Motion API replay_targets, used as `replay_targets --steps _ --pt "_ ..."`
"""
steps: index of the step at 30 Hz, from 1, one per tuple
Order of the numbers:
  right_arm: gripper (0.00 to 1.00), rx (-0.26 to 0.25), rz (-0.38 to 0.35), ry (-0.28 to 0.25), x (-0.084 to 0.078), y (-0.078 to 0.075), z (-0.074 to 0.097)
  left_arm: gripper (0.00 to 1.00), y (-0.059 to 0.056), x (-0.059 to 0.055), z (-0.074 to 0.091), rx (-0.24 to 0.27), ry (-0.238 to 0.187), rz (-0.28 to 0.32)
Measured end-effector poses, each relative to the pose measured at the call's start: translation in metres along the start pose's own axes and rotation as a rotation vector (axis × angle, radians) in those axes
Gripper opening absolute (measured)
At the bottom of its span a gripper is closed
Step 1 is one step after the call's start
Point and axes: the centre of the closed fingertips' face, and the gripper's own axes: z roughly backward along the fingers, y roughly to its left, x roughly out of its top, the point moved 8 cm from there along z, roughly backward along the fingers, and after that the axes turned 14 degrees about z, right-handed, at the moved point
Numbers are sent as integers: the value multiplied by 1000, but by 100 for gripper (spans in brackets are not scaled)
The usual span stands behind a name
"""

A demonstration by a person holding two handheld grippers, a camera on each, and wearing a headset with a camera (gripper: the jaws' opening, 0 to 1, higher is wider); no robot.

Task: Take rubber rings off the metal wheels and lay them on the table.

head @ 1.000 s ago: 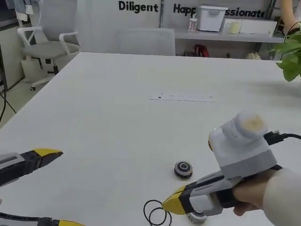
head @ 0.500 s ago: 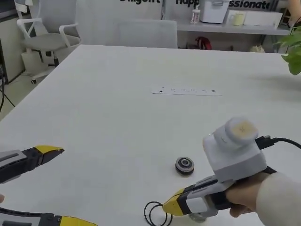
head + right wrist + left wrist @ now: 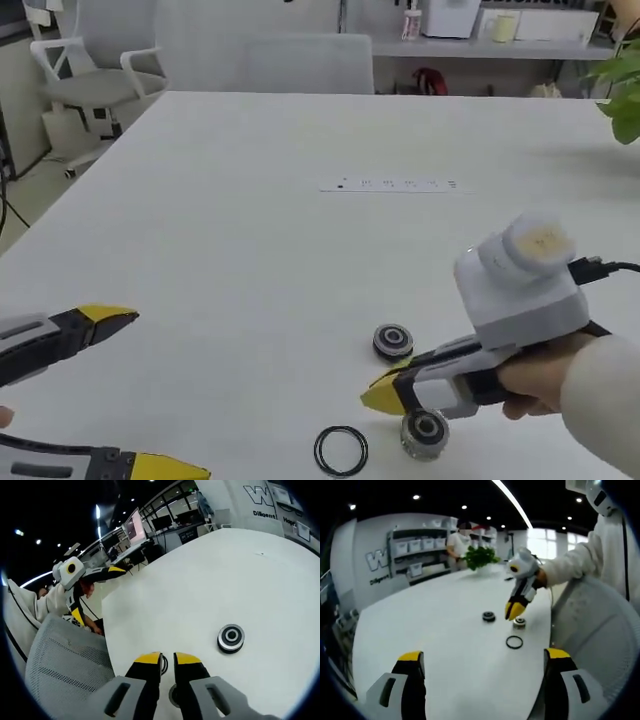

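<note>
Rubber ring [image 3: 341, 450] on table [image 3: 250, 230]; R claw [image 3: 374, 398] closed.

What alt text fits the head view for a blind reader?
The right gripper, jaws together, hovers over a table between the farther metal wheel and the nearer metal wheel; a black rubber ring lies beside the nearer one. The left gripper is open at lower left.
</note>
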Motion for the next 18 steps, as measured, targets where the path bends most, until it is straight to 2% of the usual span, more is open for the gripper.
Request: replay_targets --steps 9,18 --pt "9 -54 15 -104 9 -20 24 99 4 16 -9 -13 4 -30" --pt "12 -79 45 -159 2 -38 37 95 8 41 -32 -50 -8 -68"
